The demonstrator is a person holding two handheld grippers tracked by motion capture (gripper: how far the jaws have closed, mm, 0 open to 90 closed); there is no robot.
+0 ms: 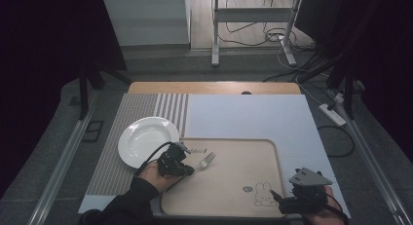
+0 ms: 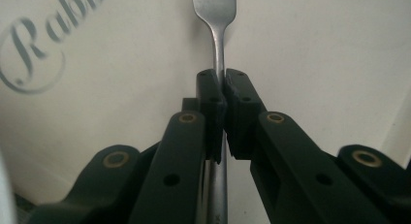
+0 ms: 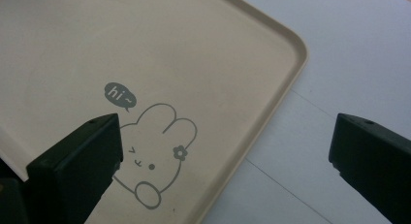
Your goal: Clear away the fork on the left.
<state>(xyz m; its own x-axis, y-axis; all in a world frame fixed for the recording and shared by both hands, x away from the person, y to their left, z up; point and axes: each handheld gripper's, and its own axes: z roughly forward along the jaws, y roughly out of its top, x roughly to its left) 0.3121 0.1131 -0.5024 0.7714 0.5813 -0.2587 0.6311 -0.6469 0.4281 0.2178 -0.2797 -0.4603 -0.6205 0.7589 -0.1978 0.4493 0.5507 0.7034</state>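
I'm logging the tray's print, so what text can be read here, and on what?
"hi~": in a speech bubble by the rabbit drawing on the tray.
"Rabb", cut off by the frame: script on the tray beside the fork that the left gripper clamps.
Nothing else legible.

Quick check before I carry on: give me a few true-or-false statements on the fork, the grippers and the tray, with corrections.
1. The left gripper is shut on the fork. True.
2. The right gripper holds the tray by its rim. False: its jaws stand wide open, holding nothing.
3. The plate sits inside the tray. False: it lies on the striped mat, left of the tray.
4. The fork's tines are over the tray. True.
5. A rabbit drawing marks the tray near the right gripper. True.
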